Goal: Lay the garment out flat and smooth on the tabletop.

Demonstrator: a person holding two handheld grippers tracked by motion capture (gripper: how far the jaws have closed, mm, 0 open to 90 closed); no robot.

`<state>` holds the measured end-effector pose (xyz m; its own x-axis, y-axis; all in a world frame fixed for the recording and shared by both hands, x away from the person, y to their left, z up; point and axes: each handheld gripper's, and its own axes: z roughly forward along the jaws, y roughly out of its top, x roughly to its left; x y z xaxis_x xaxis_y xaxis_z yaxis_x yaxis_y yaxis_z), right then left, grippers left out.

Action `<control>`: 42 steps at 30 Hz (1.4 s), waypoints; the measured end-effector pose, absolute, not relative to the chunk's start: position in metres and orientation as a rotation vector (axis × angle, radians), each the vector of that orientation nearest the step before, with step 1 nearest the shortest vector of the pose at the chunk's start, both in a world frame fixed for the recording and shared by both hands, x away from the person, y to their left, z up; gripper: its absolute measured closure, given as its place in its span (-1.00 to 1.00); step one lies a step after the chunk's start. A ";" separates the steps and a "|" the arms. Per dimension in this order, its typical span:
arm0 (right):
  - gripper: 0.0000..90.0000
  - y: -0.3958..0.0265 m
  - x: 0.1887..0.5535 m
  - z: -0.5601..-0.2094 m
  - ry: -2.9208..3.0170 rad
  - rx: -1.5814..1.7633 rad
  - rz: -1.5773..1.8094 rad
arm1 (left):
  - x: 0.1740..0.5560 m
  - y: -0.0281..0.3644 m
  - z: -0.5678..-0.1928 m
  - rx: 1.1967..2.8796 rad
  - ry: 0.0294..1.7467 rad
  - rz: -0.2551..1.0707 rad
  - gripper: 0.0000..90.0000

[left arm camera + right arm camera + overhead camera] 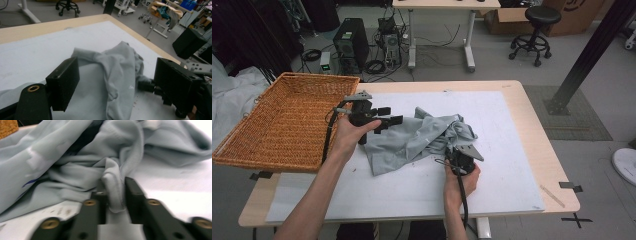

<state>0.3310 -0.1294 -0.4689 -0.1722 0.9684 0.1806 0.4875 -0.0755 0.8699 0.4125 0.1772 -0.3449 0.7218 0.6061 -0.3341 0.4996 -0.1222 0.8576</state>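
Grey knit fabric sits pinched between the jaws of the right gripper (113,195): a folded hem of the garment (75,165) is clamped there, pads pressing on both sides of the fold. From above, the right gripper (456,156) meets the near right edge of the garment (422,137), held by the right hand (462,180).

Left gripper (115,87): jaws spread wide, nothing pressed between them; the cloth (112,72) lies below and beyond, on the mat. In the high view the left gripper (387,119) hovers at the garment's left edge, left hand (349,135) gripping the body.

Garment crumpled, mid-table, on a white mat (492,175) over a light wooden table (537,130).

Wicker basket (267,145) at the table's left end, overhanging the edge, just beside the left gripper.
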 end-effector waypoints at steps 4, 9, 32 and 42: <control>0.82 -0.155 0.331 -0.466 1.679 1.565 1.239 | 0.410 0.177 -0.350 1.822 0.874 0.164 -0.52; 0.83 -0.195 0.327 -0.454 1.644 1.553 1.183 | 0.412 0.172 -0.358 1.918 0.937 0.207 -0.43; 0.20 -0.243 0.312 -0.423 1.596 1.425 1.373 | 0.443 0.155 -0.418 2.065 0.901 0.320 0.13; 0.22 -0.113 0.312 -0.430 2.234 0.958 1.529 | 0.442 0.159 -0.416 2.029 0.956 0.348 0.07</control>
